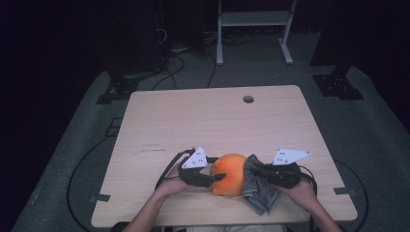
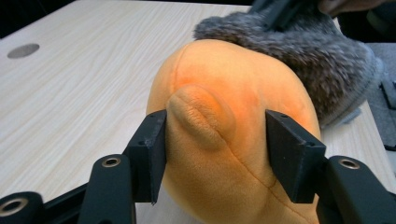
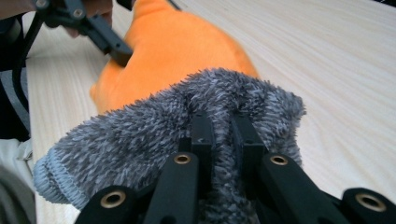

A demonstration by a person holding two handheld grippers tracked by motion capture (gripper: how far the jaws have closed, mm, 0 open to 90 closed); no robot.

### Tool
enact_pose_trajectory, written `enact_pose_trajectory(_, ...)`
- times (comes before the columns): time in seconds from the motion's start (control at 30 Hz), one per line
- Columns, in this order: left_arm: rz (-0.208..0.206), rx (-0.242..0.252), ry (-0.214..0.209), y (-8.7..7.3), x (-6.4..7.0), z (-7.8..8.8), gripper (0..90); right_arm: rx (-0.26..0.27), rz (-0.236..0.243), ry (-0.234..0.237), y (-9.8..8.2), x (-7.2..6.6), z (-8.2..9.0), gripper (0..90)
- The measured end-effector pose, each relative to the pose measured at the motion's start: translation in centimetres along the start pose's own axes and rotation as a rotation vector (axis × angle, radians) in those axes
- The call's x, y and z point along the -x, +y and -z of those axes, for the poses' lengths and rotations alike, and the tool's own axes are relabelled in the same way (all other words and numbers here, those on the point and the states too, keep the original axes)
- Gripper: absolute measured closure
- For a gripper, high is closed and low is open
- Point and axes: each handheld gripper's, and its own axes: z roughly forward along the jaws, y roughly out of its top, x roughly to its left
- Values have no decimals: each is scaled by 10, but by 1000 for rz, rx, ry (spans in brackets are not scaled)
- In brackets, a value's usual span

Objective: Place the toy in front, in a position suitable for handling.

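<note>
Jaws of the left gripper (image 1: 218,178) press the round orange plush toy (image 1: 229,174) near the pale wooden tabletop's (image 1: 203,121) near edge. Left gripper view: both black pads pinch its sides. Right gripper view: the right gripper (image 3: 223,135) clamps a fuzzy grey sock (image 3: 140,140) draped against the toy.

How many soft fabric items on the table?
2. A round orange plush toy near the table's front edge, gripped between the left gripper's jaws; a fuzzy grey knit sock right beside it, touching it, pinched in the right gripper. Nothing seems hidden.
</note>
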Motion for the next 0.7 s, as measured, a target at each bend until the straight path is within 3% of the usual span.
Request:
enact_pose_trajectory(0.07,41,-7,-10,-1,-3,1,389,4,-2,4,-4,-2,0,811)
enact_pose_trajectory(0.2,143,-23,-62,9,-2,0,219,5,9,5,-3,-8,1,811)
enact_pose_trajectory(0.23,153,-30,-69,13,-1,-1,204,8,14,8,-2,-9,1,811)
enact_pose_trajectory(0.3,161,-67,-45,18,1,-7,165,9,21,17,-2,-13,0,811)
enact_pose_trajectory(0.37,166,-85,-27,18,1,-12,202,8,35,14,-2,-16,1,810)
enact_pose_trajectory(0.43,103,-61,-1,20,3,-11,353,5,32,13,-3,-16,2,810)
enact_pose_trajectory(0.5,66,-32,10,23,5,-9,430,7,15,22,-3,-13,5,810)
enact_pose_trajectory(0.53,39,-2,24,25,5,-8,442,15,17,20,-2,-12,6,810)
enact_pose_trajectory(0.63,-52,13,70,31,4,-9,460,68,8,8,6,-6,14,810)
enact_pose_trajectory(0.7,-106,34,75,34,2,-11,462,93,7,-2,14,-1,15,811)
